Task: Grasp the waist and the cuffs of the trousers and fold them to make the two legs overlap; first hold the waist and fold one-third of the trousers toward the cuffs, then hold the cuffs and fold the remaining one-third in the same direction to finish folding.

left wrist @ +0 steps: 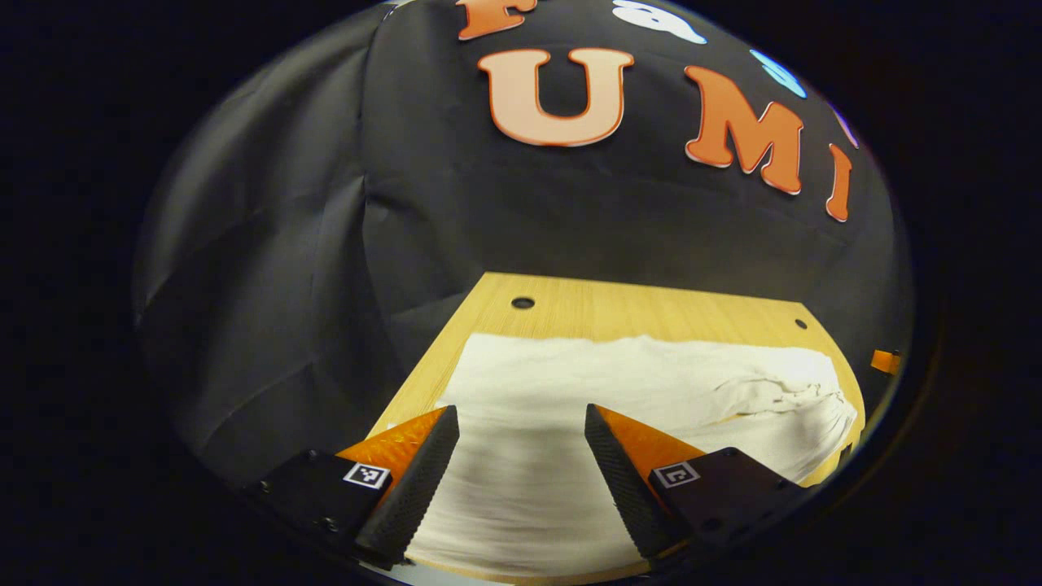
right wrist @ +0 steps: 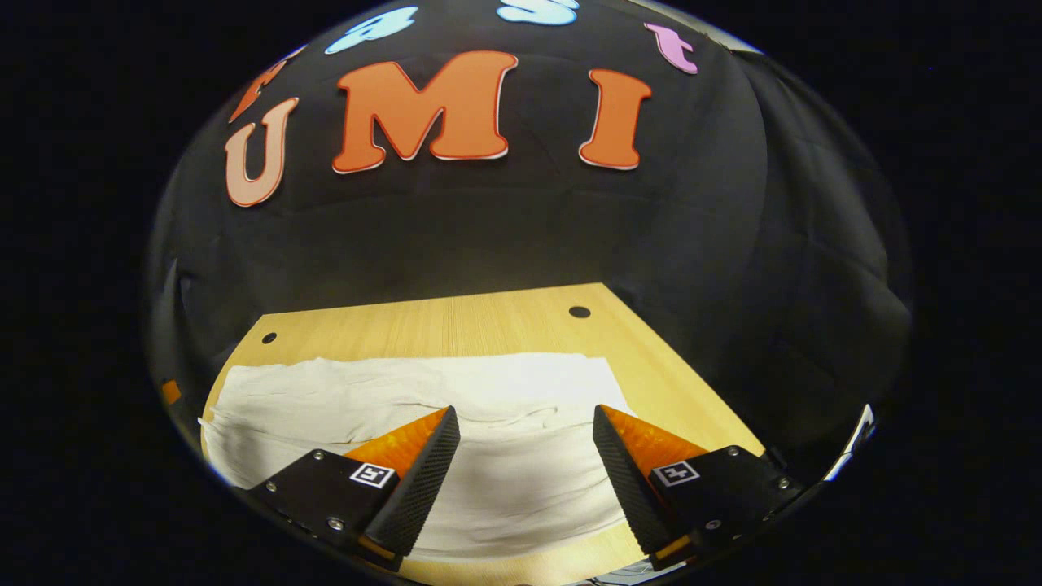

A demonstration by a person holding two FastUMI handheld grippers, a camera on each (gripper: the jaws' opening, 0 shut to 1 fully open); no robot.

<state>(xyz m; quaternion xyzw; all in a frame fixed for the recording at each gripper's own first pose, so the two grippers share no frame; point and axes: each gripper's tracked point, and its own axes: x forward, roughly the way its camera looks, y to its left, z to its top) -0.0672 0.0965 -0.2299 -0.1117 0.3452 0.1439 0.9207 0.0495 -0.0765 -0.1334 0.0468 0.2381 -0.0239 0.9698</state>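
Observation:
Cream-white trousers (left wrist: 619,391) lie spread flat across a wooden table (left wrist: 635,313). In the left gripper view the cloth is smooth under me and bunched into wrinkles at its right end (left wrist: 781,391). My left gripper (left wrist: 521,423) hovers over the left part of the trousers, open, with nothing between its fingers. In the right gripper view the trousers (right wrist: 407,391) stretch away to the left, with a folded edge near the middle. My right gripper (right wrist: 527,423) hangs open above their right end, holding nothing.
The table (right wrist: 488,325) has small round holes near its far corners (left wrist: 523,303) (right wrist: 580,312). Black cloth walls close in behind and at both sides. A strip of bare wood runs along the far edge behind the trousers.

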